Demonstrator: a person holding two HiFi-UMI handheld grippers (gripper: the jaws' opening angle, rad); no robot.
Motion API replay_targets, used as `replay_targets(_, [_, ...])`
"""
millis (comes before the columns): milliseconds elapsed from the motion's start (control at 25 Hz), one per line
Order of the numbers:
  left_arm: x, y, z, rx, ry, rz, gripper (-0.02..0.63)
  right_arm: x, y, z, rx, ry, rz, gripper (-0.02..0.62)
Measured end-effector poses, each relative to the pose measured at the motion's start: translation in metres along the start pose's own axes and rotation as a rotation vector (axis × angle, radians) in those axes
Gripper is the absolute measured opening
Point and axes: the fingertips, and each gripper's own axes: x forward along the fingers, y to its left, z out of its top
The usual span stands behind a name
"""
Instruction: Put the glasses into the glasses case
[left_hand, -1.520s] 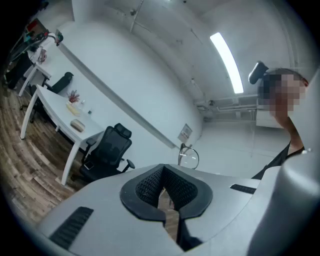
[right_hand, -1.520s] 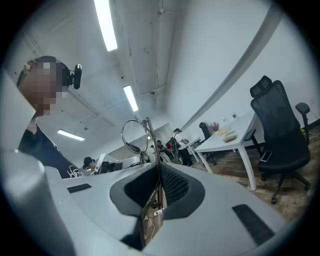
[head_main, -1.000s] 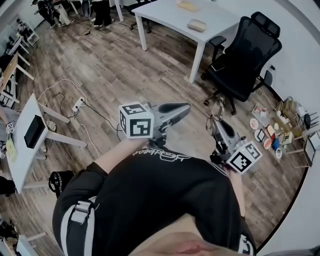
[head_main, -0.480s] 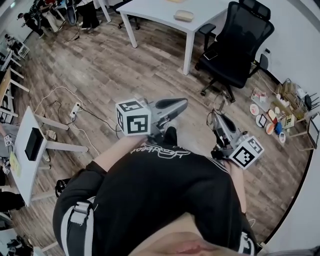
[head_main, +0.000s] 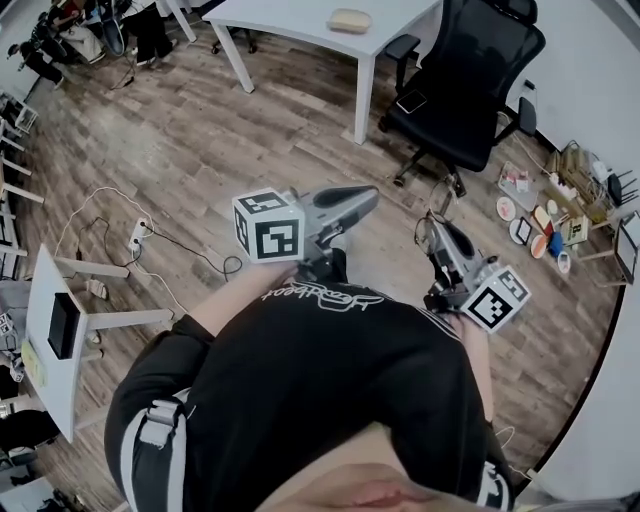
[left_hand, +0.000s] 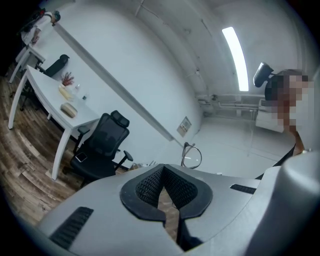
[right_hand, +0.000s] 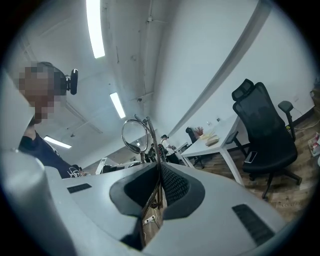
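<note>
Glasses (right_hand: 135, 134): clamped in the right gripper (right_hand: 157, 170), in front of the person's (head_main: 320, 390) chest; one lens stands up above the jaw tips.
Change in hold: none since a second ago; the same pinch, at nearly the same place in the head view.
Glasses case (head_main: 349, 20): on the white table (head_main: 290, 16), well apart from both grippers.
Change in surroundings: the case, the table and the office chair (head_main: 470, 70) lie nearer the top edge of the head view and further left than a second ago.
Glasses, make: thin metal wire frame with round clear lenses.
Right gripper: jaws closed on the glasses frame, which runs down between the pads; the pads are black and ribbed, set in a smooth grey shell.
Left gripper (left_hand: 163, 172): jaws drawn together at the tips with nothing held (only a sliver of floor shows through the slot behind them); it has the same grey shell and black ribbed pads.
Marker cubes (head_main: 268, 225): white faces with black square patterns, one at the rear of each gripper.
Case, make: tan, a rounded oblong.
Table: flat matte white top on square legs.
Chair: black, with a high back, headrest and armrests, just beside the table's corner.
Floor (head_main: 200, 130): brown wood planks with visible grain.
</note>
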Motion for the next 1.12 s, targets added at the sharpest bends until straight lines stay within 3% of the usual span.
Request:
replay_targets(200, [0.014, 0.071, 0.038, -0.040, 0.012, 0.022, 0.006, 0.059, -0.049, 0.012, 0.035, 0.038, -0.041, 0.026])
replay_targets(720, [0.025, 0.269, 0.158, -0.105, -0.004, 0.110, 0.006, 0.261, -0.158, 0.060, 0.051, 0.134, -0.031, 0.026])
replay_targets(920, [0.022, 0.309, 0.188, -0.101, -0.028, 0.123, 0.006, 0.313, -0.165, 0.069, 0.011, 0.152, 0.008, 0.026])
replay_targets(1120, [0.019, 0.323, 0.201, -0.093, -0.042, 0.128, 0.006, 0.329, -0.172, 0.075, 0.001, 0.152, 0.009, 0.026])
